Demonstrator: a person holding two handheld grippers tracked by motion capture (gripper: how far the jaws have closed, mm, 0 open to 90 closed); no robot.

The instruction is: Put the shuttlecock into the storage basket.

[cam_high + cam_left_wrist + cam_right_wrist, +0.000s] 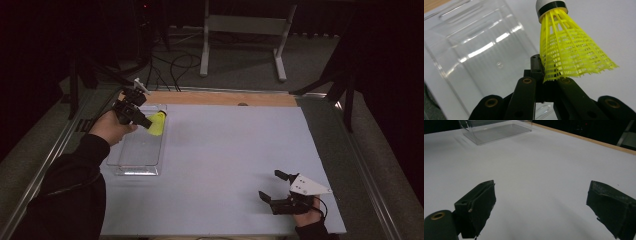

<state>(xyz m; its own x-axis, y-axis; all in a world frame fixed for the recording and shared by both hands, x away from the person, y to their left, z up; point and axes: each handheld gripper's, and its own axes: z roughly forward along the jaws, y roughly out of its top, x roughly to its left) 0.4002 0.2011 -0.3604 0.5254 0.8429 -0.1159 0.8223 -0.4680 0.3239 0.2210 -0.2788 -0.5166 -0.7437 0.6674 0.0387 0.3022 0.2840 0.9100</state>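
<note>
At the upper left of the high view, the left gripper (145, 120) pinches the yellow shuttlecock (158, 123) by its skirt, over the clear box (135, 161), likely to drop it inside. The right gripper (272, 186) waits at the lower right, jaws wide and empty.

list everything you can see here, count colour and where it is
shuttlecock: 1, yellow skirt with white and black cork, held by its skirt edge in the left tongs over the clear box's far right corner
clear box: 1, transparent, left side of the table
table: 1, pale grey top with a wooden far edge
white stand: 1, on the floor beyond the table
cables: several, black, on the floor at far left
left tongs: 1, black, shut on the shuttlecock
right tongs: 1, black, open, resting at the table's near right
</note>
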